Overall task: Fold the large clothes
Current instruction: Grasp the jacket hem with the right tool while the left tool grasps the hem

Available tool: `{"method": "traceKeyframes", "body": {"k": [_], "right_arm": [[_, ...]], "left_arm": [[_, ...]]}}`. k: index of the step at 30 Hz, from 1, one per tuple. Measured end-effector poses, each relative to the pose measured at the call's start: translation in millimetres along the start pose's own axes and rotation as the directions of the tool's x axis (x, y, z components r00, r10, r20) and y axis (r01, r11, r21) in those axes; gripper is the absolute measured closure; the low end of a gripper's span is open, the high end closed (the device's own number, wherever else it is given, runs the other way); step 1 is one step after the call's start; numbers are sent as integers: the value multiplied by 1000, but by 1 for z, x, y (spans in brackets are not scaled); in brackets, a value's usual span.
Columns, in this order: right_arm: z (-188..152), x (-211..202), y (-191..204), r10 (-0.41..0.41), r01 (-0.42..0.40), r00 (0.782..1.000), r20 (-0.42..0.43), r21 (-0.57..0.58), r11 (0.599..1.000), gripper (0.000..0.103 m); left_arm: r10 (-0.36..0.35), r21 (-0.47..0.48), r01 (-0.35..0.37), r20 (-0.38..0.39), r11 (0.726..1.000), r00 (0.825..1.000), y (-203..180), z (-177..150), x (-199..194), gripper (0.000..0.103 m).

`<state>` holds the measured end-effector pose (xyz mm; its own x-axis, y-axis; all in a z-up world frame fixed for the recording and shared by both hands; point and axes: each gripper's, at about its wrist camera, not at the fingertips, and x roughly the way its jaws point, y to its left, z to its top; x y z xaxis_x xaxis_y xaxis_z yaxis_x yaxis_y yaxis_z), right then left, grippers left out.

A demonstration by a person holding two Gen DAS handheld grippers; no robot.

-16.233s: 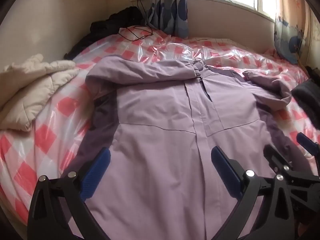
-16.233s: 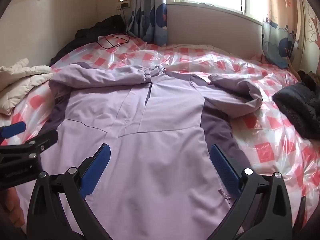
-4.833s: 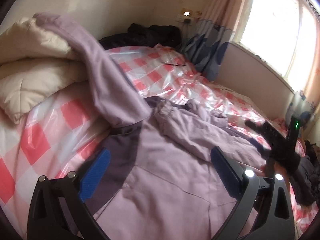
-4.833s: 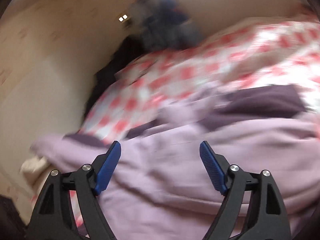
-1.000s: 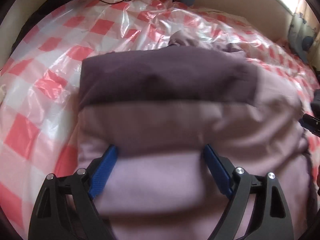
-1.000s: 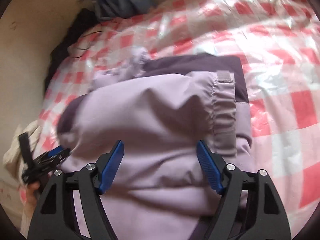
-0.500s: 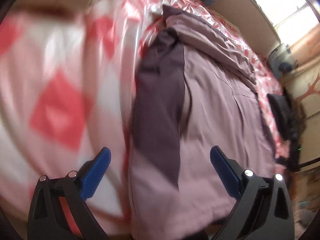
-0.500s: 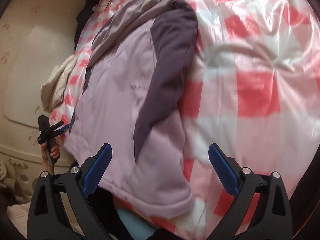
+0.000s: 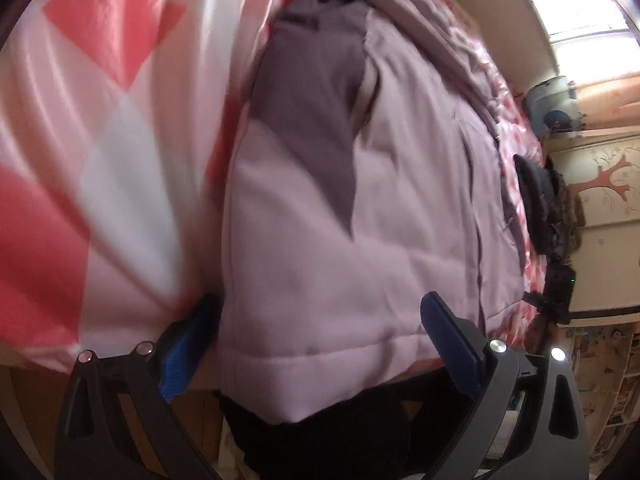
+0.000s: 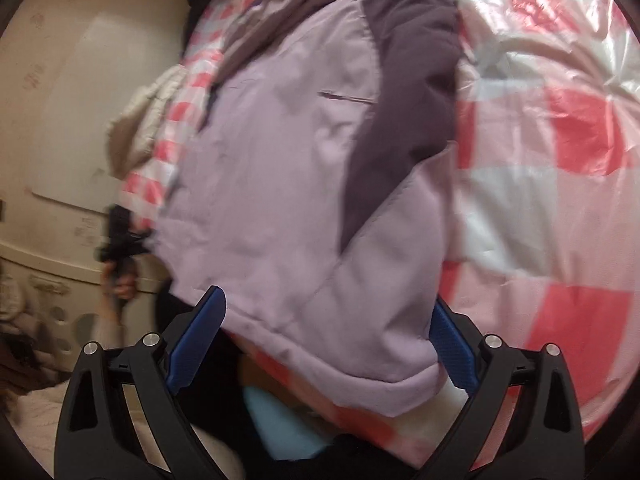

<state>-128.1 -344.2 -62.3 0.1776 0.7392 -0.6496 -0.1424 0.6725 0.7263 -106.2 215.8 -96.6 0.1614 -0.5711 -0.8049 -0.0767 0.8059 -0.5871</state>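
Observation:
A lilac jacket with dark purple side panels lies lengthwise on the bed, its hem hanging over the near edge. My left gripper is open wide, and the hem's left corner sits between its blue pads without being pinched. At the hem's other corner my right gripper is open just as wide around the fabric. The right gripper also shows far right in the left wrist view. In the right wrist view a hand holds the left gripper at the left.
A red and white checked plastic sheet covers the bed. A cream quilt lies beyond the jacket by the wall, and a dark garment lies on the bed's far side. Something light blue sits below the bed's edge.
A second ago both grippers stood narrower over the bunched jacket. Both have opened wide and swung back to the near edge, closing in on the hem's two corners.

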Motion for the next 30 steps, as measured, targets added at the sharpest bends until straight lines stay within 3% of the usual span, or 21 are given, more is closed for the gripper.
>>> {"method": "traceKeyframes", "body": {"k": [2,5,7,8,9,10,11,12,13,17,21,24,27,30], "right_arm": [[-2,-9,6,82,-81,996,43,-14,997,9],[-1,-6,0,5,-5,1000,0,-8,1000,9],[-2,1,-10,-48,49,998,-43,13,999,10],[-4,2,-11,-47,48,998,-50,13,999,10],[-5,1,-12,-31,32,999,-40,14,999,10],[-7,0,-13,-19,19,999,-29,12,1000,21],[-9,1,-12,-13,13,1000,-16,0,1000,31],[-9,-1,-10,-34,34,999,5,-15,999,58],[-9,3,-11,-51,51,999,20,-11,999,73],[-11,2,4,-74,78,991,109,-36,996,82],[-13,-41,40,42,-19,960,278,-84,996,84],[-23,-85,72,97,-50,932,349,-143,989,84],[-45,-128,95,129,-58,913,387,-189,980,85],[-82,-158,113,127,-45,918,374,-221,974,84]], "left_arm": [[-94,32,93,32,995,995,-13,-7,-13,8],[-26,97,25,3,995,1000,-24,-10,-5,9],[-39,61,39,5,997,999,-18,-7,-1,19],[-78,36,77,28,996,997,-15,-7,-4,20],[-86,19,85,49,996,995,-11,-6,-6,29],[-70,8,69,58,998,996,-5,-7,-5,49],[-43,0,43,53,999,998,-1,-7,-2,60],[-30,-13,31,52,999,998,2,-7,-1,74],[-44,-27,46,58,999,997,4,-8,-2,81],[-37,6,37,103,999,994,-23,-8,-14,89],[-125,74,113,178,991,976,-52,-10,-61,91],[-189,158,156,228,975,955,-85,-25,-104,92],[-254,222,200,253,954,934,-97,-49,-145,92],[-273,274,208,223,939,936,-94,-84,-171,91]]}}
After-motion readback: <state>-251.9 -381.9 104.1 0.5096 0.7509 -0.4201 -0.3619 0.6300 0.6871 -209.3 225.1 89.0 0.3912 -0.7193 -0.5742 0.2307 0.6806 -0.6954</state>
